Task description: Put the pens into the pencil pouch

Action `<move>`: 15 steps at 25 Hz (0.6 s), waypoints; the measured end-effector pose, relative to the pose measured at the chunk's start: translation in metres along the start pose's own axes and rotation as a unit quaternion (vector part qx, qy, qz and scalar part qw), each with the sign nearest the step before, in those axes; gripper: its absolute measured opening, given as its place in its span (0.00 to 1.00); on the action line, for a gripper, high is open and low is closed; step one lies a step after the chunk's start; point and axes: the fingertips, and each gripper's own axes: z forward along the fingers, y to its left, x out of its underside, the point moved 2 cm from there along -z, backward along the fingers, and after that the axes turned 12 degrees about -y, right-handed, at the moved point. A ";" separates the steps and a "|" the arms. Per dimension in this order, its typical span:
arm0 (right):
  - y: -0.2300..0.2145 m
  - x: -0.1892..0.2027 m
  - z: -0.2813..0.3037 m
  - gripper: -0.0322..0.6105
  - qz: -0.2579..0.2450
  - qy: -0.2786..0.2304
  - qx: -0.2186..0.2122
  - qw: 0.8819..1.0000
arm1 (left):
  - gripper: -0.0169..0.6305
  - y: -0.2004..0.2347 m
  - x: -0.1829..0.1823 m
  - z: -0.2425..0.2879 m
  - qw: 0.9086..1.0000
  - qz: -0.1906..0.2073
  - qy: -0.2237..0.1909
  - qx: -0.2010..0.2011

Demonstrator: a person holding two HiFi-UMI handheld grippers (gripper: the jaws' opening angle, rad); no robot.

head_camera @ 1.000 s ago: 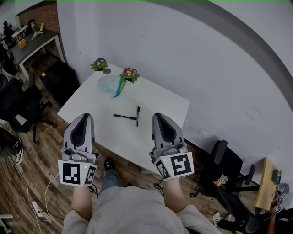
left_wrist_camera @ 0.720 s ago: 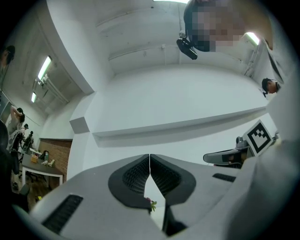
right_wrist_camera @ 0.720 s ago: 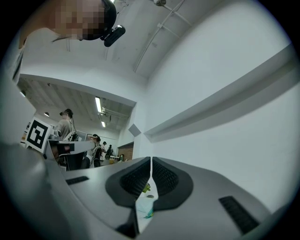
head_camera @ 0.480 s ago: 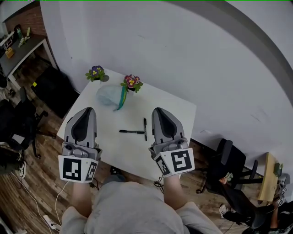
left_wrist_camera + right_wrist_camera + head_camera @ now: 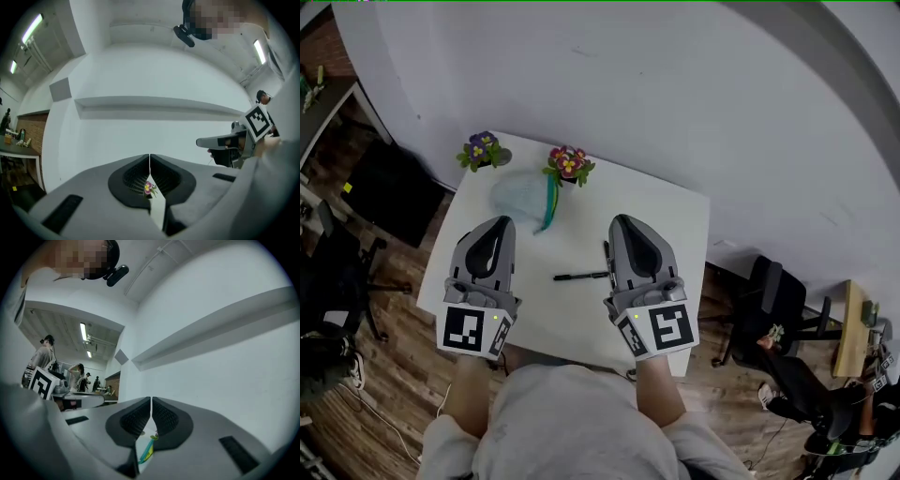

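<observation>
1. A white wall (image 5: 675, 94) fills the view ahead of me.
2. A white table (image 5: 675, 206) stands near it on a wooden floor (image 5: 384, 375).
3. A black office chair (image 5: 773, 295) sits to the table's right.
4. Strip lights (image 5: 32, 29) glow on the ceiling.

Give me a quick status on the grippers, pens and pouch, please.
Left gripper and right gripper shut, empty. Two pens loose on the table, untouched. Pouch beyond them, by the flower pots. Nothing in the way.

An open office: black swivel chairs (image 5: 772, 292) on a wooden floor (image 5: 401, 361), a white table (image 5: 667, 214), strip lights (image 5: 33, 27) overhead
</observation>
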 end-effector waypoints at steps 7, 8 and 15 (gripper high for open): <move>-0.001 0.037 0.014 0.10 0.008 0.043 0.028 0.999 | 0.07 0.003 0.100 0.017 0.991 -0.044 0.115 0.056; -0.001 0.041 0.016 0.10 0.007 0.049 0.030 0.998 | 0.07 0.002 0.114 0.018 0.988 -0.049 0.132 0.064; 0.004 0.070 0.017 0.10 0.026 0.081 0.040 0.996 | 0.07 -0.012 0.206 0.019 0.963 -0.044 0.240 0.113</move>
